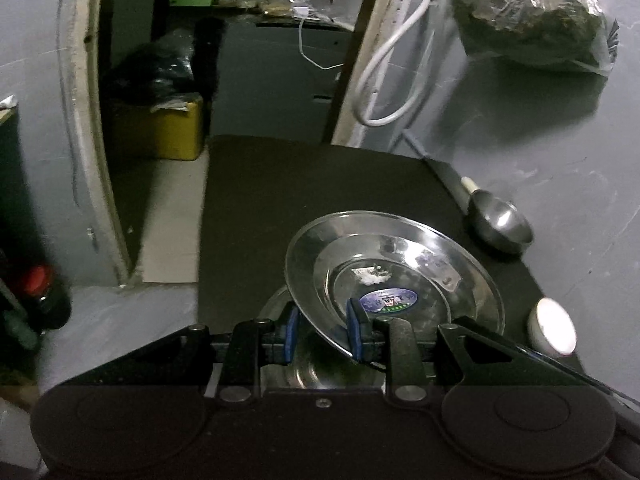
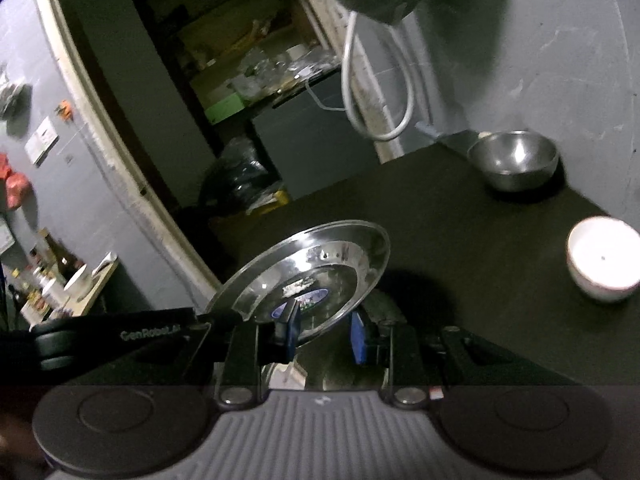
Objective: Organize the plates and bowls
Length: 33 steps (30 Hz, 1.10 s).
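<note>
Grey walls frame the dark table [image 1: 280,208], where the left gripper [image 1: 323,334] and right gripper [image 2: 326,334] both clamp one steel plate [image 1: 394,276] aloft; a steel bowl [image 2: 513,160] and white bowl [image 2: 604,264] sit apart, seemingly unsorted.

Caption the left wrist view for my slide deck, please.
Left hand-held gripper clamps a tilted steel plate above the dark table, steel bowl beyond.
</note>
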Tool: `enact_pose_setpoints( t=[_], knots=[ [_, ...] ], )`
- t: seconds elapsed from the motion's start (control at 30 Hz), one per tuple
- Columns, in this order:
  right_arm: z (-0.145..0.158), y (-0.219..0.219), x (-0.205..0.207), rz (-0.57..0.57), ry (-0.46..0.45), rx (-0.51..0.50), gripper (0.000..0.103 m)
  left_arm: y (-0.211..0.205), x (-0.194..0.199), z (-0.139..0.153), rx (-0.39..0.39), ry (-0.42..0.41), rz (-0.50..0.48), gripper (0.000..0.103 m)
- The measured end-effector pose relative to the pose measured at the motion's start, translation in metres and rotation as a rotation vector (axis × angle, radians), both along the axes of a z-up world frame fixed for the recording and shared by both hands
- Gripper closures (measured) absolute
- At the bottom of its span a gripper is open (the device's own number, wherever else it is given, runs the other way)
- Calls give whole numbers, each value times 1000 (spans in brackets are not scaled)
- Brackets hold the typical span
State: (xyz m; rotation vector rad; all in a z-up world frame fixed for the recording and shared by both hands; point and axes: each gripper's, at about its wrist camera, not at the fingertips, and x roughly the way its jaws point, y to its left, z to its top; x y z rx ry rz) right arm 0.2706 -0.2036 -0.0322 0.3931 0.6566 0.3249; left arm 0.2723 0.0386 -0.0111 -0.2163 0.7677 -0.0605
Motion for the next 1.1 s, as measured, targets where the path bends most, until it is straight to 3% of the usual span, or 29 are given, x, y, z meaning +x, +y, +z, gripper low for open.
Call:
enact_pose_setpoints(
  t=[0.23,0.57,1.1],
  knots=[
    [-7,13,-29,22,14,-18,73,5,-26,-9,38,-2,19,75],
    [-20,15,-38,9,68,-54,73,-13,-29,-22,121,26,11,73],
    [-22,19,-17,49,119,-115,73,-18,-7,-38,104,84,42,72]
  ],
)
